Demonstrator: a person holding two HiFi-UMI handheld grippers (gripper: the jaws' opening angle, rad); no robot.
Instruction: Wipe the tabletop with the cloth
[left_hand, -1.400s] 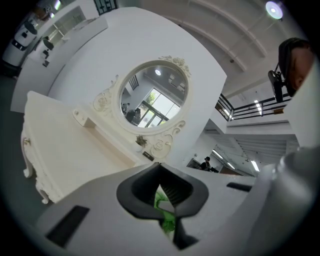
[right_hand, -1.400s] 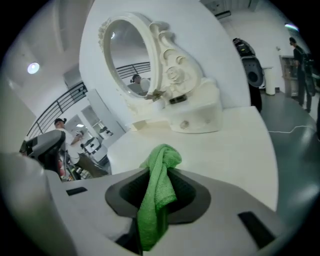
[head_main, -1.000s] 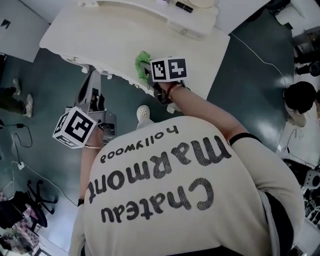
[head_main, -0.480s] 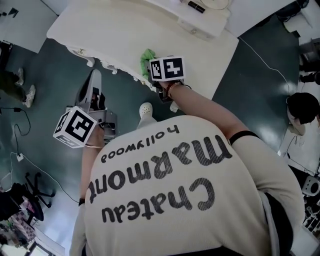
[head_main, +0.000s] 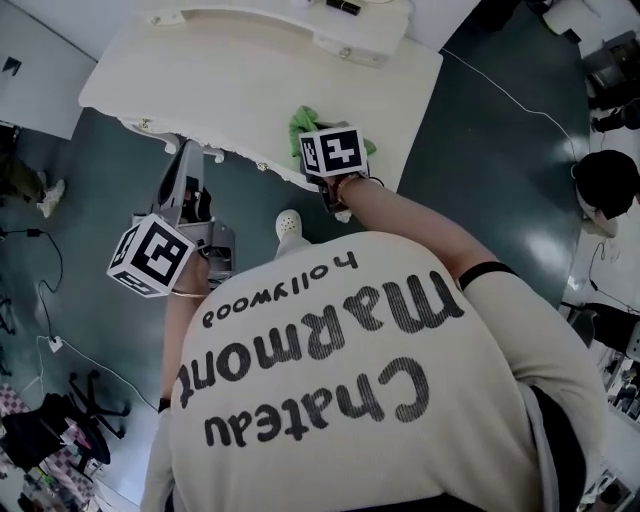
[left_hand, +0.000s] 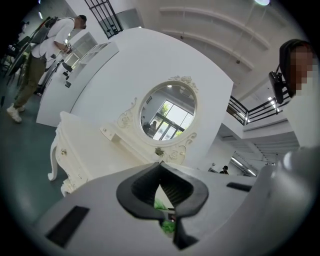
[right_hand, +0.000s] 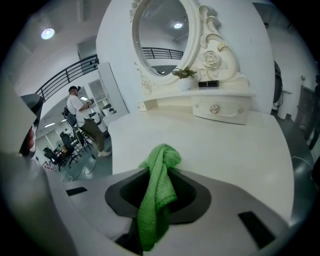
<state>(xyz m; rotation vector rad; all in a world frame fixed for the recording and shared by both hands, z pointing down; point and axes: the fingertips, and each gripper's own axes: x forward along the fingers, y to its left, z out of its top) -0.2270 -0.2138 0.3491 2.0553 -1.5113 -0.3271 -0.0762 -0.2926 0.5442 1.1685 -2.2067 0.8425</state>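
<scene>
I'm clamping my right claw (right_hand: 158, 207) on the one green cloth (right_hand: 161, 167), which is resting on the white counter (right_hand: 230, 145). One oval mirror (right_hand: 160, 35) is standing ahead. My left claw (left_hand: 160, 167) is hanging clenched, empty.

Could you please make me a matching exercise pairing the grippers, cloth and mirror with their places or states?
1. green terry cloth
2. left hand-held gripper
3. right hand-held gripper
4. oval white-framed mirror

A. at the back of the white dressing table
B. shut, empty, off the table
C. pinched between jaws
D. shut, over the table

Pairs: 1-C, 2-B, 3-D, 4-A.
</scene>
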